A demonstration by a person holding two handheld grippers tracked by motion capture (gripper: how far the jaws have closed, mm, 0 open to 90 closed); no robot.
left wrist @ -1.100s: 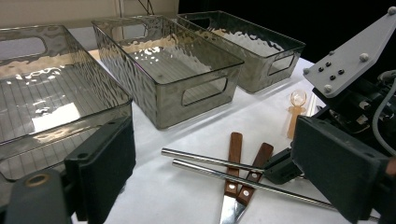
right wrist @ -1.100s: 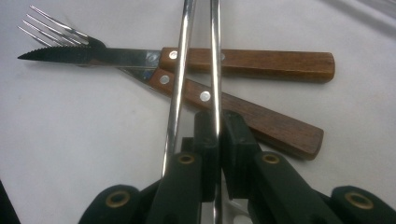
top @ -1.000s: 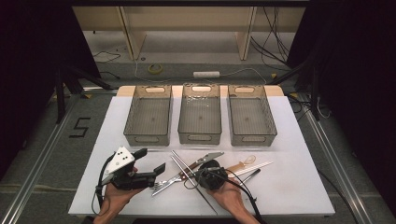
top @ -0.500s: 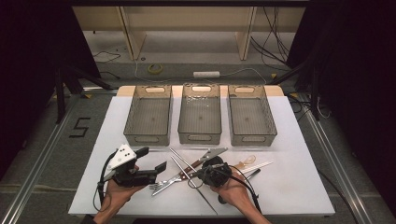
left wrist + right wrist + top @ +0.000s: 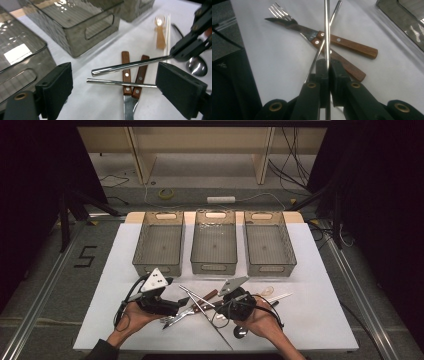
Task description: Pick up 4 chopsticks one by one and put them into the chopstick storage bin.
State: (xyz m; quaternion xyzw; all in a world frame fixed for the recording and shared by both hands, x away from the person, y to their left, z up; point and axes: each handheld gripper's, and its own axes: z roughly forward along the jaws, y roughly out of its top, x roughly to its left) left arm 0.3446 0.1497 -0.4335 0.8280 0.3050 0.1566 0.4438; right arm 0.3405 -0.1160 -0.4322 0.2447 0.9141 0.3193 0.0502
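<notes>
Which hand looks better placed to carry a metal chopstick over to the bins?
The right gripper: it is already shut on one metal chopstick. The left gripper is open with nothing held.

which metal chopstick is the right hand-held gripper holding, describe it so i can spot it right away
Start at the white table and its three grey bins, then drop to the cutlery pile in front of the middle bin. Two metal chopsticks lie across the wooden-handled knife and fork there. The held chopstick has one end clamped in the right hand-held gripper and is raised, while the other chopstick lies loose.

1 overhead view, 2 close gripper views
</notes>
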